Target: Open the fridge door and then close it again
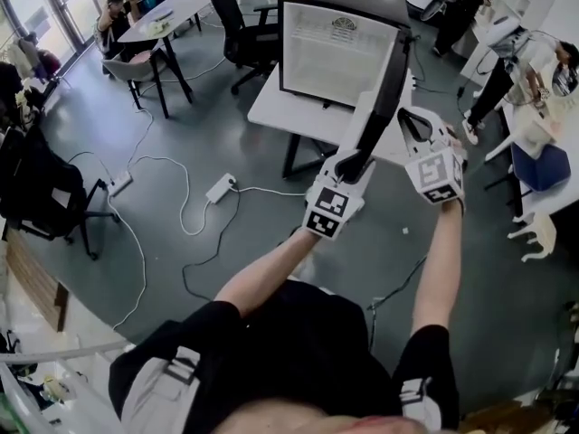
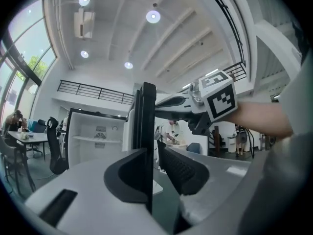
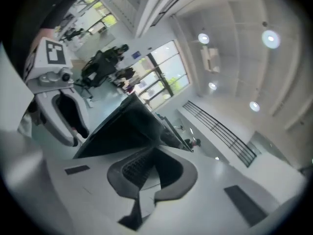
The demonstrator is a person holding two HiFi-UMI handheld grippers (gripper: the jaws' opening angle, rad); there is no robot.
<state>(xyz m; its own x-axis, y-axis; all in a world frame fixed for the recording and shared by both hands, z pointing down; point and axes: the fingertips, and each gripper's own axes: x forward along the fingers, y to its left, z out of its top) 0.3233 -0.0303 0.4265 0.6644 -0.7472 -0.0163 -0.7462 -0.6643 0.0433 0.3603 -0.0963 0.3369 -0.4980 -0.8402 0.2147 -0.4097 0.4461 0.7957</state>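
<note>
Left gripper (image 2: 150,151) is at the free edge of the fridge door (image 1: 384,89), with its jaws partway open and straddling that edge. In the left gripper view the door slab lies against the pad on the view's left. A thin sliver of light shows between the slab and the other pad, so it isn't clamped.

Fridge (image 1: 336,61) stands on a white table (image 1: 271,107), cavity facing the person, with a white interior and one shelf visible. The door is wide open. From the head view it's edge-on, a dark slab running from the fridge's right corner down toward the person.

Right gripper (image 3: 154,150) sits just right of the door, jaws fully together with nothing between them. Its own view shows the door's dark face right beyond the tips — can't tell if they touch it. Both marker cubes sit close together, one either side of the door's lower end.

Rest of the room, same sweep:
- A black office chair (image 1: 54,197) at far left.
- A person seated (image 1: 118,12) at a table, upper left.
- A power strip (image 1: 220,188) with white cables on the grey floor.
- Another person standing (image 1: 470,3), upper right.
- A blue chair (image 1: 543,165) by the white desks at right.
</note>
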